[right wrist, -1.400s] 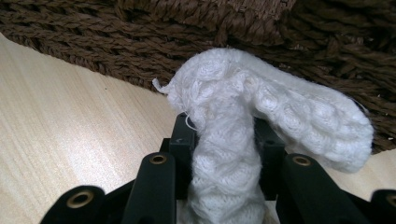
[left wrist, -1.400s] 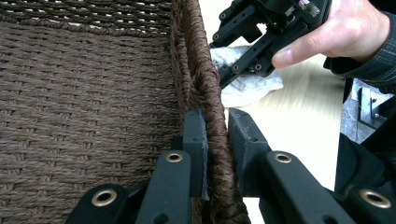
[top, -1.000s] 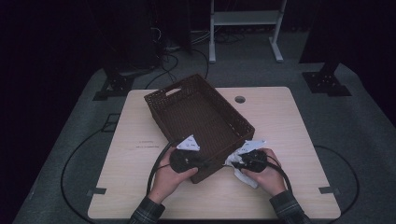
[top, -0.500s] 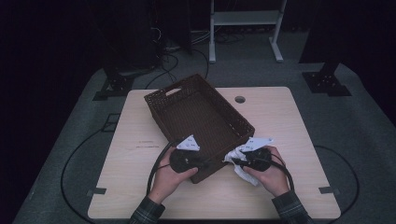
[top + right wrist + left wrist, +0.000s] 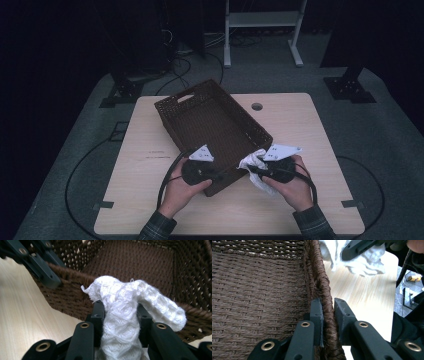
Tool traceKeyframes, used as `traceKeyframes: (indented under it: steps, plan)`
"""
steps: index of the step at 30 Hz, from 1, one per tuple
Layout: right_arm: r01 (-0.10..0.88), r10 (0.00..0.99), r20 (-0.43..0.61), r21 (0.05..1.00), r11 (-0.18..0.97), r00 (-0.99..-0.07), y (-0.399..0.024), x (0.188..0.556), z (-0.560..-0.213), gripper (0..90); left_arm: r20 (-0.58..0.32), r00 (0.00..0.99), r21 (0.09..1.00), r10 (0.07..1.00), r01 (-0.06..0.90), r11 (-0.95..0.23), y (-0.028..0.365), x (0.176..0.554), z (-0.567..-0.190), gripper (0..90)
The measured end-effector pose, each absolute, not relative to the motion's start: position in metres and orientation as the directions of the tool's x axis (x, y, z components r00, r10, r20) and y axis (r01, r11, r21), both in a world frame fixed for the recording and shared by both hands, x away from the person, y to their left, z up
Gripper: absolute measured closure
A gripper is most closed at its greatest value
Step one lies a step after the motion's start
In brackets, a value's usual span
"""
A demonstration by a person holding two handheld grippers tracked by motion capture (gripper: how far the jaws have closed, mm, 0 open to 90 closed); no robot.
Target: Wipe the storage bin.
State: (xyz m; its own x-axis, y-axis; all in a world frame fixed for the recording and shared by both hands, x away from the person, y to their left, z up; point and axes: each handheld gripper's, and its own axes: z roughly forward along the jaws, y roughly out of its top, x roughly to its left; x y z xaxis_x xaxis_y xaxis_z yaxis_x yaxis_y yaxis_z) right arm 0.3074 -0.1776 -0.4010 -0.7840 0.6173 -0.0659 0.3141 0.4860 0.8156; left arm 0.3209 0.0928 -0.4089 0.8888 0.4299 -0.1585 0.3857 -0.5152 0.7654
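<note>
Your right gripper (image 5: 120,315) held its jaws clamped on the soft, light white cloth (image 5: 130,305) (gripped mid-fold) beside the basket (image 5: 210,125); your left gripper (image 5: 327,315) pinched the stiff rim

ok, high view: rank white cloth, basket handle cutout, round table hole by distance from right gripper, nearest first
1. white cloth: clamped in the right gripper, at the near right corner of the basket.
2. round table hole: at the table's far edge, straight beyond the gripper.
3. basket handle cutout: in the basket's far end wall, off to the left.
</note>
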Motion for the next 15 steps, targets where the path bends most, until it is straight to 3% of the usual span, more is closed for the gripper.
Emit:
traceKeyframes:
  steps: [15]
  plan:
    - [0.316,0.598,-0.057,0.807,0.499,-0.799,-0.172,0.309,-0.409,67.0,-0.158,0.888,0.766,0.431,0.386,-0.514,0.092,0.321,-0.409,77.1]
